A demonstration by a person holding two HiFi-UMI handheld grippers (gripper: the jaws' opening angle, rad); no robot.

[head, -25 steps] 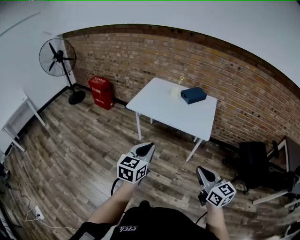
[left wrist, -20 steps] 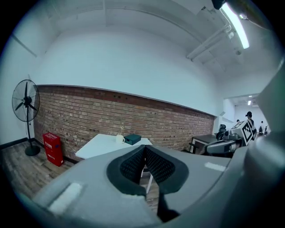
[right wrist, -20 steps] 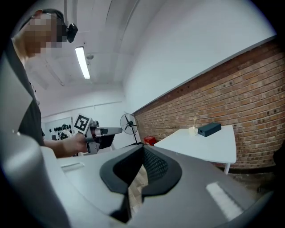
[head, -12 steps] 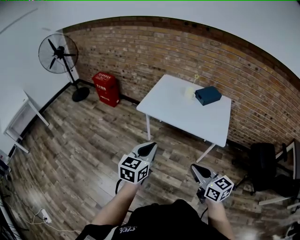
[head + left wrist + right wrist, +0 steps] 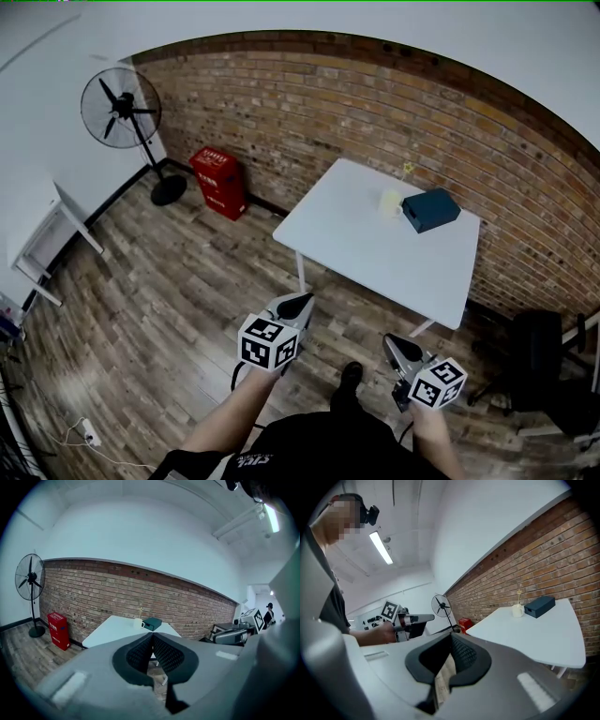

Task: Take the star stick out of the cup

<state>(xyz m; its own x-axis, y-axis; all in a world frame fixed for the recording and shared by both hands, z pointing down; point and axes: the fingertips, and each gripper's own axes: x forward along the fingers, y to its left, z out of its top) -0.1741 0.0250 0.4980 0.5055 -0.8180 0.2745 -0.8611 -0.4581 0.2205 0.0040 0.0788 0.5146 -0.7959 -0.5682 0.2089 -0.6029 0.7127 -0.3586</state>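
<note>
Your left tool [image 5: 298, 299] and right tool [image 5: 395, 343] are both closed and empty; the star stick [image 5: 409, 171] stands upright in the cup [image 5: 390, 202], just beside the dark box [image 5: 431, 210] on the table [image 5: 366, 246], well ahead and more in line with your right tool.

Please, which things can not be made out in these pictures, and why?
Star stick: tiny and far in all three views; star shape unclear.
Inside of the cup: head view, too far; its wall hides how deep the stick sits.
Black chair: head view, cut off by the right edge.
</note>
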